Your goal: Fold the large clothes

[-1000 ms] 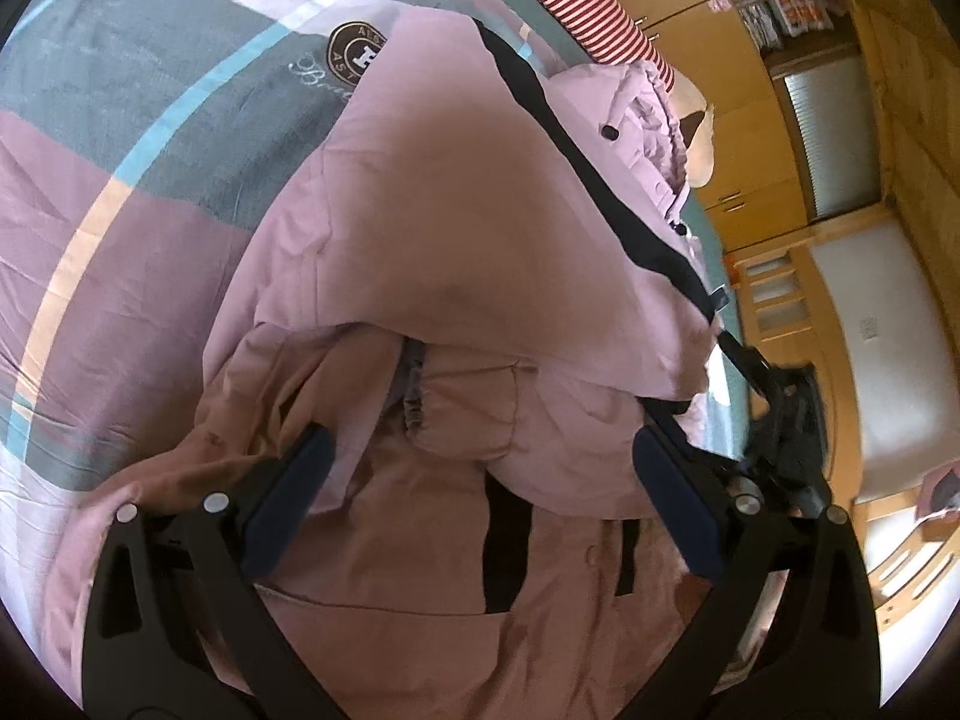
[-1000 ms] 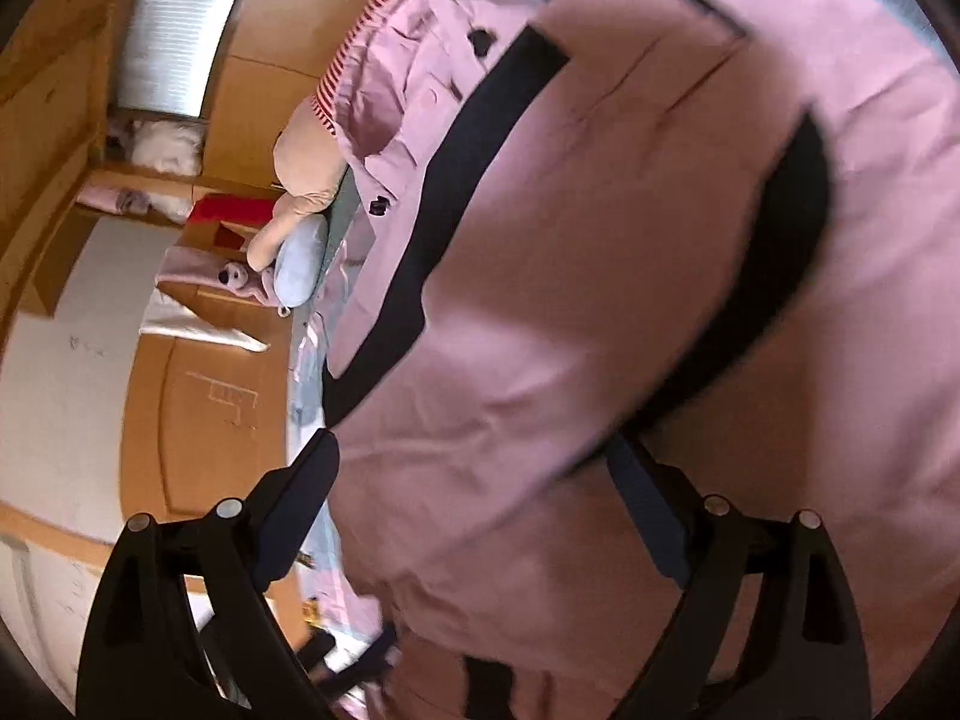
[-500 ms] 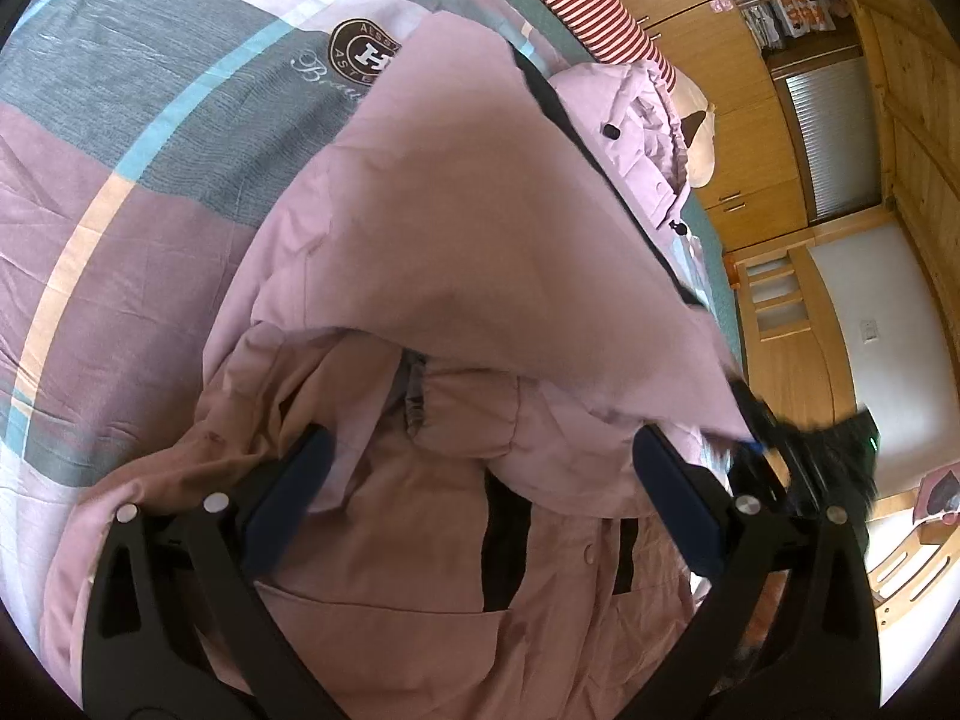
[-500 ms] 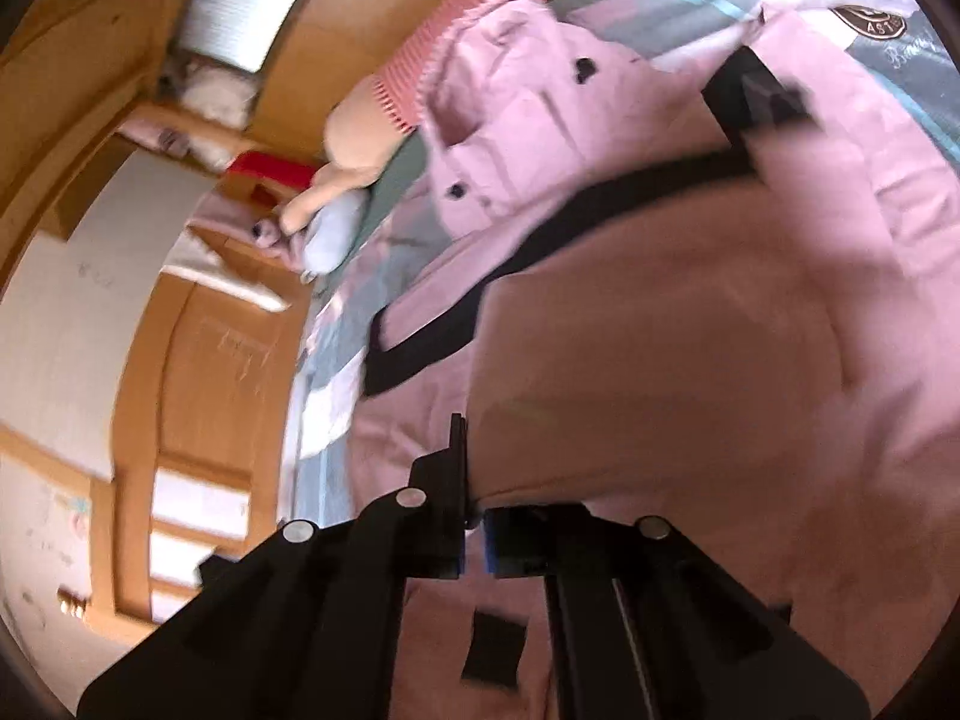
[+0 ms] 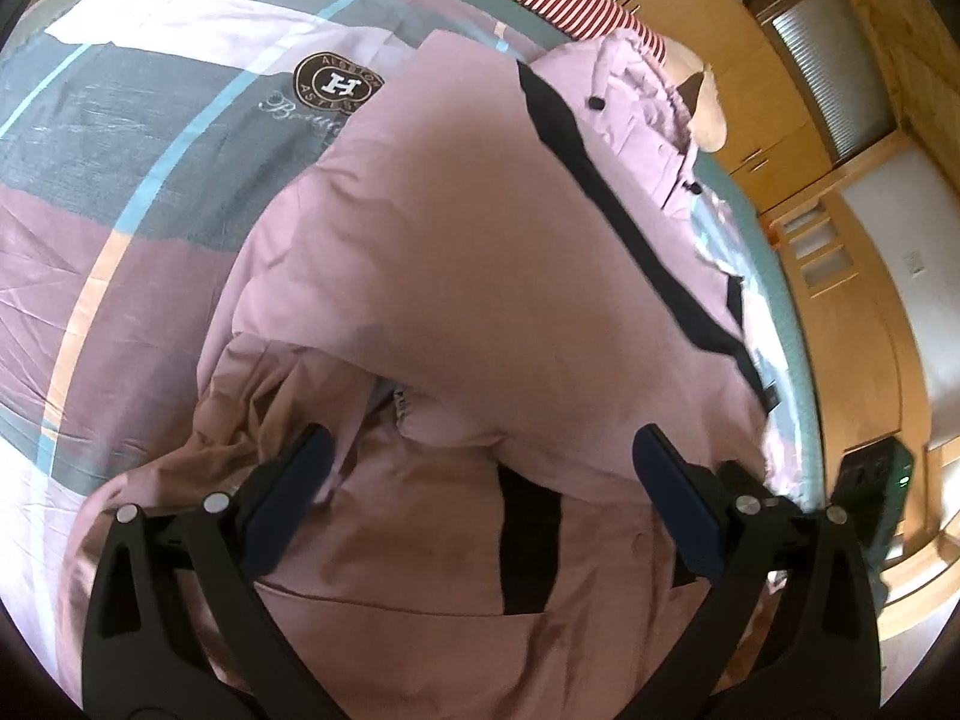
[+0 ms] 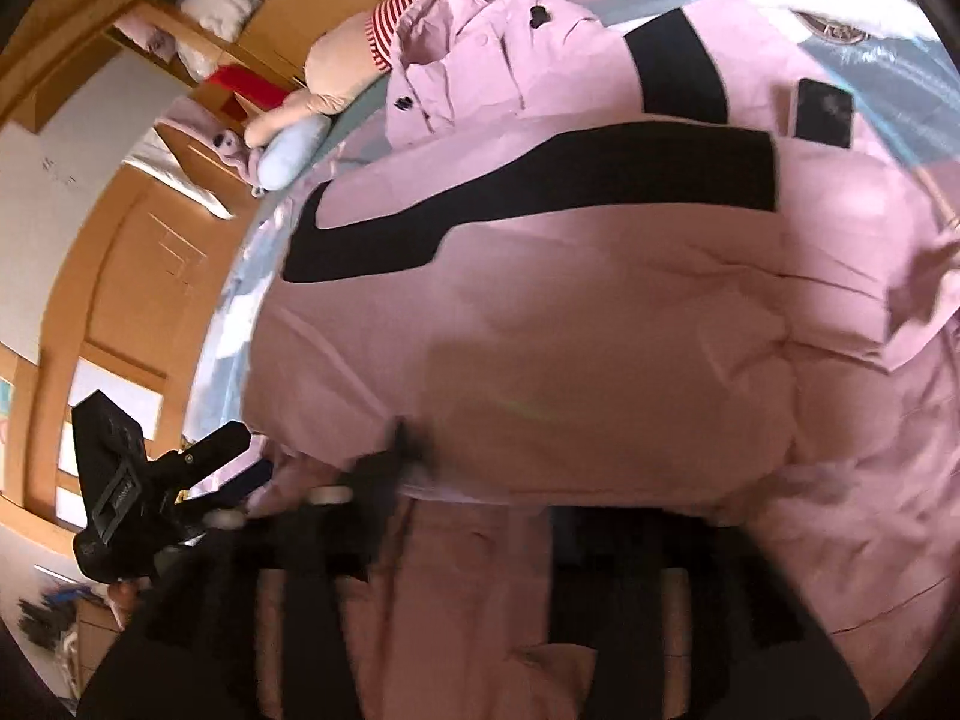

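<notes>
A large pink jacket (image 5: 480, 252) with black stripes lies on the bed, one panel folded over its body; it also fills the right wrist view (image 6: 570, 330). My left gripper (image 5: 480, 486) is open and empty, its fingers low over the jacket's lower part. My right gripper (image 6: 468, 540) is motion-blurred at the folded panel's lower edge; its fingers look spread apart, with no cloth between them. The left gripper's body (image 6: 150, 492) shows at the left of the right wrist view.
The bed has a plaid cover (image 5: 120, 168) in grey, pink and blue. A dark phone (image 6: 823, 113) lies by the jacket's far side. A striped plush toy (image 6: 384, 42) and a blue pillow (image 6: 288, 150) lie near the hood. Wooden cabinets (image 5: 798, 90) stand beyond the bed.
My right gripper held the jacket panel half a second ago, laid it over the body and let go; its fingers have spread. The panel lies flatter. My left gripper barely moved.
</notes>
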`<state>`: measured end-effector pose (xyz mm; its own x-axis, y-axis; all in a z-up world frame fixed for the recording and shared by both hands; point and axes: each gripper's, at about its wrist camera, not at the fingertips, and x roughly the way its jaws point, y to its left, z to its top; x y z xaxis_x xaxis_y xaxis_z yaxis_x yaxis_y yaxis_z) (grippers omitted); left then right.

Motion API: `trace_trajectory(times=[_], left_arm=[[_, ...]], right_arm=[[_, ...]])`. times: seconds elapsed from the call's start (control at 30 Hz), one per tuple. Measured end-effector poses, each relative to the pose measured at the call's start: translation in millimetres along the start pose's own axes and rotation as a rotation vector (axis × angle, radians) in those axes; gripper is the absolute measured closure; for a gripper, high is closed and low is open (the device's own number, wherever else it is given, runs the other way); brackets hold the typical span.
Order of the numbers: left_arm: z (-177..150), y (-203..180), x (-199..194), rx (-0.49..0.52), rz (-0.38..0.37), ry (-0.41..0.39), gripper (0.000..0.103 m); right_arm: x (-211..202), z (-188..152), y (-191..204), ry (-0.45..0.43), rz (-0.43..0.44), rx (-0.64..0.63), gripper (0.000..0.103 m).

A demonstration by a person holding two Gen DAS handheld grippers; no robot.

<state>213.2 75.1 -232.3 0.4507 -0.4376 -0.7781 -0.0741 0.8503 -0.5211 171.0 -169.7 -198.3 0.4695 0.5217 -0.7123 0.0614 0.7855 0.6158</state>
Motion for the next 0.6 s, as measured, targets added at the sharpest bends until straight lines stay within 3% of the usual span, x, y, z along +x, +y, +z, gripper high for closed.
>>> trace_trajectory(times=[0.17, 0.2, 0.23, 0.27, 0.33, 0.5, 0.6], left_arm=[[1.3, 0.5, 1.4, 0.003, 0.007, 0.000, 0.002], [0.9, 0.2, 2.0, 0.007, 0.012, 0.001, 0.002], [-0.3, -1.8, 3.8, 0.014, 0.023, 0.001, 0.002], [-0.7, -2.7, 4.9, 0.020, 0.032, 0.001, 0.002], [-1.9, -4.9, 5.7, 0.036, 0.048, 0.001, 0.002], [-2.6, -5.2, 5.6, 0.046, 0.052, 0.003, 0.002], [-3.5, -4.8, 5.2, 0.045, 0.047, 0.004, 0.002]], right_arm=[[-11.5, 13.7, -32.4, -0.080, 0.039, 0.150, 0.046], [-13.8, 14.2, -36.4, -0.105, 0.038, 0.167, 0.054], [-15.1, 14.5, -40.9, -0.125, 0.035, 0.183, 0.071], [-15.1, 14.5, -44.4, -0.131, 0.039, 0.193, 0.082], [-16.8, 13.4, -48.2, -0.139, 0.049, 0.200, 0.089], [-31.7, 14.7, -27.2, -0.254, -0.027, 0.084, 0.093], [-21.8, 13.3, -25.6, -0.230, -0.101, 0.051, 0.093]])
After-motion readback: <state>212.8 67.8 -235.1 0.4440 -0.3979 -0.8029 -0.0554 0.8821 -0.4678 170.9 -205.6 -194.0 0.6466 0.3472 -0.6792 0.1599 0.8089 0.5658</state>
